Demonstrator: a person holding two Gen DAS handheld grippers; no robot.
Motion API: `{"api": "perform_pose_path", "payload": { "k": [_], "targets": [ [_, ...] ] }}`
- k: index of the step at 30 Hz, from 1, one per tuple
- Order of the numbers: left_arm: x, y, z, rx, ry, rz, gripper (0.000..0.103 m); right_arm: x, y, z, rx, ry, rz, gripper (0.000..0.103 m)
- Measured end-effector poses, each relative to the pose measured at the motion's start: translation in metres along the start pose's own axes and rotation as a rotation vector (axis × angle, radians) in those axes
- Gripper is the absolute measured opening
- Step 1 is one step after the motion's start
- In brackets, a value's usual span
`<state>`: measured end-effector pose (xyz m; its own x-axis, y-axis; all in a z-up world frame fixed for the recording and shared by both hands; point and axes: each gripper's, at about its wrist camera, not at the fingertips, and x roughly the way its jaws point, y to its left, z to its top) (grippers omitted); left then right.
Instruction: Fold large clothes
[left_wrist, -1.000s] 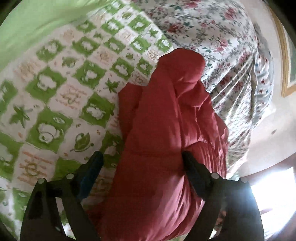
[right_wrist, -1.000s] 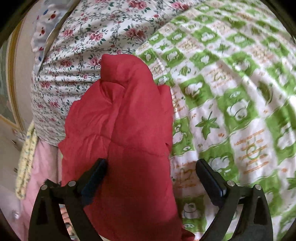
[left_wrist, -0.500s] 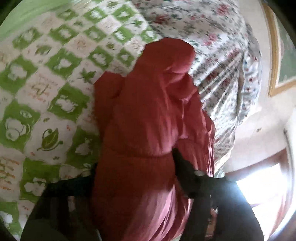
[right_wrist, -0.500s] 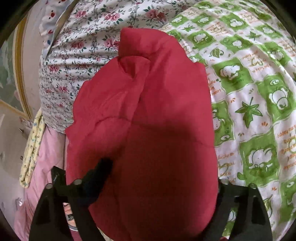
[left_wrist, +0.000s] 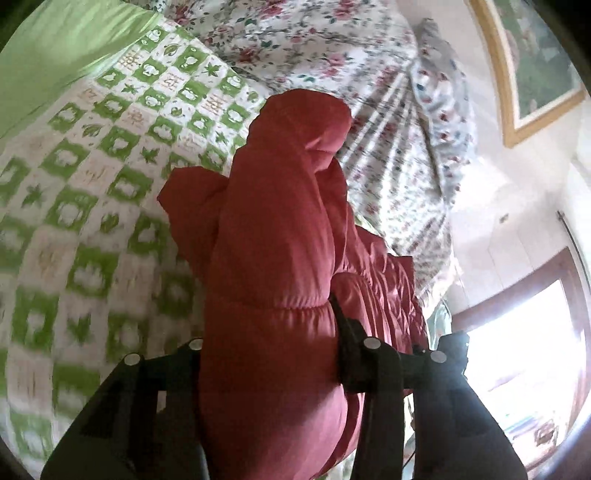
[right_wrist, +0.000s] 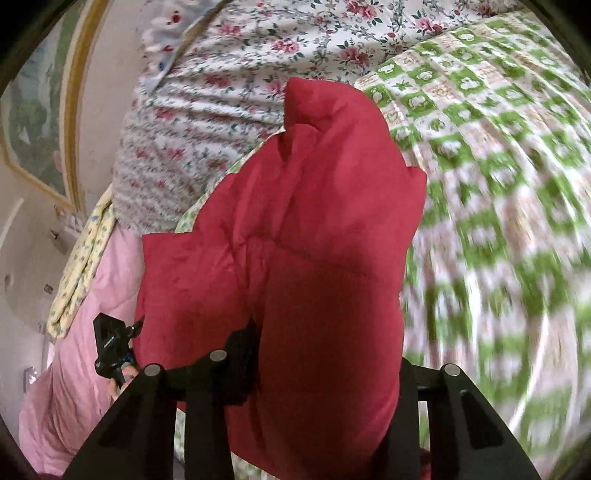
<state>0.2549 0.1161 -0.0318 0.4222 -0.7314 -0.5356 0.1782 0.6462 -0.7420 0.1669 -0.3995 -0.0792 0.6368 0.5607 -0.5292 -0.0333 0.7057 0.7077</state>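
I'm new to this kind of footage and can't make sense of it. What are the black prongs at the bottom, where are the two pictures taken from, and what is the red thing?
No robot here: a person holds a hand tool with two black fingers in each hand, and a wide-angle camera on each tool looks forward along them. One picture comes from the left gripper, the other from the right gripper. The red thing is a puffy red jacket, lying on a bed with a green checked bedspread; a flowered quilt lies behind it. Each tool's fingers are closing on a bunch of the jacket, which already bulges between them. The blur suggests movement. A framed picture hangs on the wall.
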Motion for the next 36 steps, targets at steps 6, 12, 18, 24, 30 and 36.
{"api": "perform_pose_path", "payload": {
  "k": [6,12,18,24,30,36],
  "targets": [
    [-0.035,0.003,-0.05,-0.032,0.011,-0.021,0.04,-0.037,0.008,-0.056,0.02,0.008,0.022,0.04],
    [-0.057,0.016,-0.093,-0.043,0.022,-0.015,0.04,-0.054,0.006,-0.099,0.044,0.019,0.041,0.04],
    [-0.044,0.04,-0.109,-0.077,0.024,0.083,0.041,-0.044,-0.003,-0.104,0.055,0.002,-0.003,0.048],
    [-0.036,0.038,-0.11,-0.033,-0.024,0.188,0.051,-0.031,-0.021,-0.104,0.088,-0.025,-0.016,0.062],
    [-0.043,0.02,-0.112,0.052,-0.069,0.34,0.067,-0.032,-0.024,-0.108,0.104,-0.034,-0.041,0.073],
    [-0.072,0.01,-0.115,0.073,-0.151,0.43,0.074,-0.045,-0.014,-0.109,0.086,-0.054,-0.115,0.08]
  ]
}}
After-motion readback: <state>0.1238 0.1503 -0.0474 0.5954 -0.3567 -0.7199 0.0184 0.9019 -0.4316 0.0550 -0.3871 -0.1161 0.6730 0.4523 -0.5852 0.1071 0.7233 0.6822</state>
